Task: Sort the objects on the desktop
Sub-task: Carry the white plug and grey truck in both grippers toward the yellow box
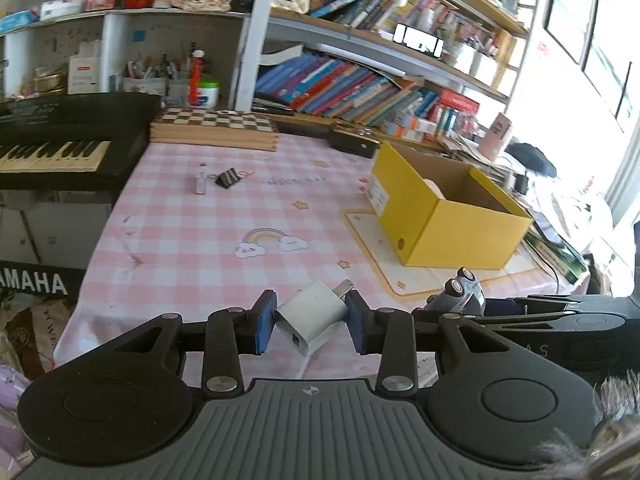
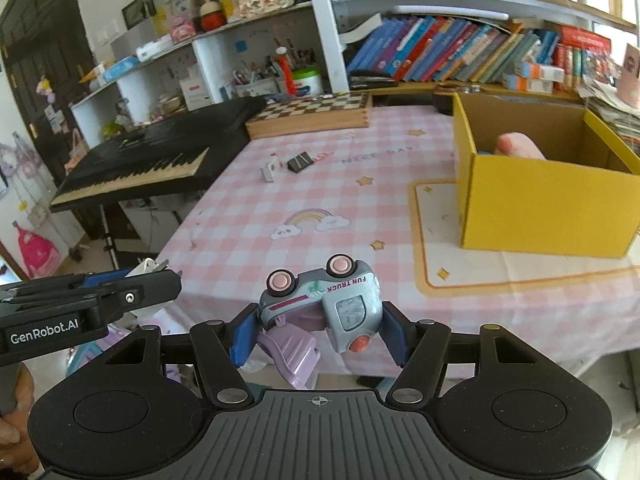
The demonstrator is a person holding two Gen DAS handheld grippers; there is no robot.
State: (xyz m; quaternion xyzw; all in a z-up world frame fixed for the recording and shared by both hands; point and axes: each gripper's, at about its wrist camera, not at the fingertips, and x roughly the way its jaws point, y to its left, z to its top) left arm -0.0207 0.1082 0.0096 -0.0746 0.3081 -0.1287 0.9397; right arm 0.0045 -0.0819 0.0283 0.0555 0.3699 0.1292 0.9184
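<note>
Jaws of the left gripper (image 1: 311,322) clamped on a white USB charger (image 1: 314,322), tilted, prongs up and away, held over the near edge of the desk (image 1: 192,236). Jaws of the right gripper (image 2: 320,330) clamped on a toy truck (image 2: 324,304), upside down, wheels up, "FUN TRUCK" readable on its side; lilac part hangs below it, partly hidden behind the gripper body. Left view shows only the truck's wheels and grey underside past the right gripper. Yellow box (image 2: 548,204) open, at the desk's right side on a cream mat; inside, a pinkish rounded object, mostly hidden by the box wall, identity unclear. Toward the far left of the desk: black binder clip (image 1: 228,178) just beside a small white item (image 1: 200,182), too small to identify. Chessboard (image 1: 214,128) at the far edge.
</note>
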